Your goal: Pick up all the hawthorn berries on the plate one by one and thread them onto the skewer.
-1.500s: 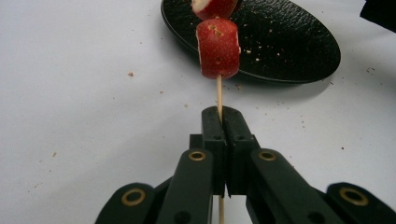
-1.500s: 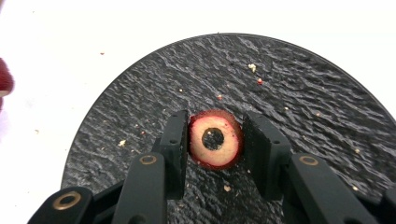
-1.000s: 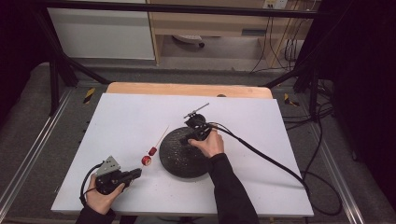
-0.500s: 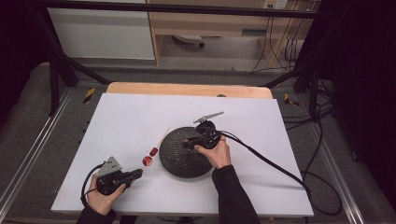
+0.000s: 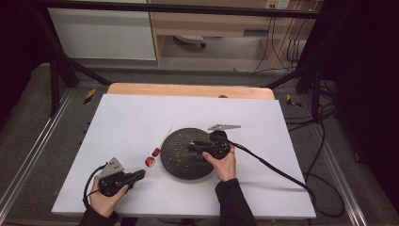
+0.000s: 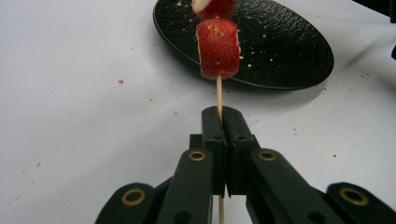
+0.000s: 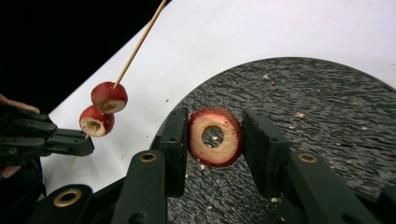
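Observation:
A black round plate (image 5: 181,162) (image 6: 280,51) (image 7: 317,102) lies mid-table. My right gripper (image 5: 192,145) (image 7: 215,128) lies level over it, pointing left, and is shut on a cored red fruit slice (image 7: 229,142). My left gripper (image 5: 140,174) (image 6: 225,114) rests near the table's front left. It is shut on a thin wooden skewer (image 5: 162,139) (image 6: 218,91) (image 7: 140,42). Two red fruit pieces (image 5: 149,161) (image 6: 218,49) (image 7: 95,120) are threaded on the skewer just left of the plate. The skewer's bare tip points up and away past the plate's rim.
The white tabletop (image 5: 263,122) ends in a wooden strip (image 5: 188,89) at the back. The right gripper's black cable (image 5: 277,172) trails off to the right front. Metal frame rails (image 5: 28,160) flank the table. Crumbs dot the plate.
My right gripper has come from the plate's far edge toward the near side and turned to point left, with the slice in its jaws. The left gripper and skewer have stayed put.

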`<state>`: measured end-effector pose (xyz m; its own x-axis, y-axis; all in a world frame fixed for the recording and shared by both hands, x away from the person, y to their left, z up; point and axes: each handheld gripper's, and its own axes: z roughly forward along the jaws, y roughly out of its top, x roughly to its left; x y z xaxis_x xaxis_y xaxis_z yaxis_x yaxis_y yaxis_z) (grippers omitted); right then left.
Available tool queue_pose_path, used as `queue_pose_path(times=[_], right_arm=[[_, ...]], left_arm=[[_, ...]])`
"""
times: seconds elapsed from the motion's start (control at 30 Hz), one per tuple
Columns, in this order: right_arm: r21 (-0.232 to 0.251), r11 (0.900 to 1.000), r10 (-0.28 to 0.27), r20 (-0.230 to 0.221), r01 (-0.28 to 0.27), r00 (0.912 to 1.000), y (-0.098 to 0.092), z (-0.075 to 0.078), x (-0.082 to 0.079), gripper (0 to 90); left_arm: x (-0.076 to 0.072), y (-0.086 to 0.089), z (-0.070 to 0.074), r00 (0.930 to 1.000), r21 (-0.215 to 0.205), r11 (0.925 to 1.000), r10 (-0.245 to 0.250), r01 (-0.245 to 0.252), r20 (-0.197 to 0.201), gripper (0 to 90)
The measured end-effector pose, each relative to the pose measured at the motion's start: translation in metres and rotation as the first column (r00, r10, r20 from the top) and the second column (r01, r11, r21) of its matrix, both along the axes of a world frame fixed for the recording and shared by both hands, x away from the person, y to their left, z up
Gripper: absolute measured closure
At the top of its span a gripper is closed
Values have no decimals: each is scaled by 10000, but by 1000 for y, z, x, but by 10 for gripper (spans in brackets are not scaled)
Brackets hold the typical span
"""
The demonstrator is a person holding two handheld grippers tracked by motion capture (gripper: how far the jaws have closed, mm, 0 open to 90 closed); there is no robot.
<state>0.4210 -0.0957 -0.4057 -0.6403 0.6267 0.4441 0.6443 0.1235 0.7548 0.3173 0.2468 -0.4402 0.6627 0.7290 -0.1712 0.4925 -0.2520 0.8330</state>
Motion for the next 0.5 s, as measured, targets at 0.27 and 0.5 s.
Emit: queue_pose_path(times=[0.27, 0.5], right_arm=[[891, 9949, -500, 180, 482, 9986, -16, -5, -8, 628], [1728, 9799, -1084, 432, 995, 9932, -29, -7, -13, 628]], left_arm=[[0, -9, 3, 9999, 23, 9999, -111, 111, 75, 885], [2, -15, 5, 9998, 72, 9998, -171, 171, 91, 885]])
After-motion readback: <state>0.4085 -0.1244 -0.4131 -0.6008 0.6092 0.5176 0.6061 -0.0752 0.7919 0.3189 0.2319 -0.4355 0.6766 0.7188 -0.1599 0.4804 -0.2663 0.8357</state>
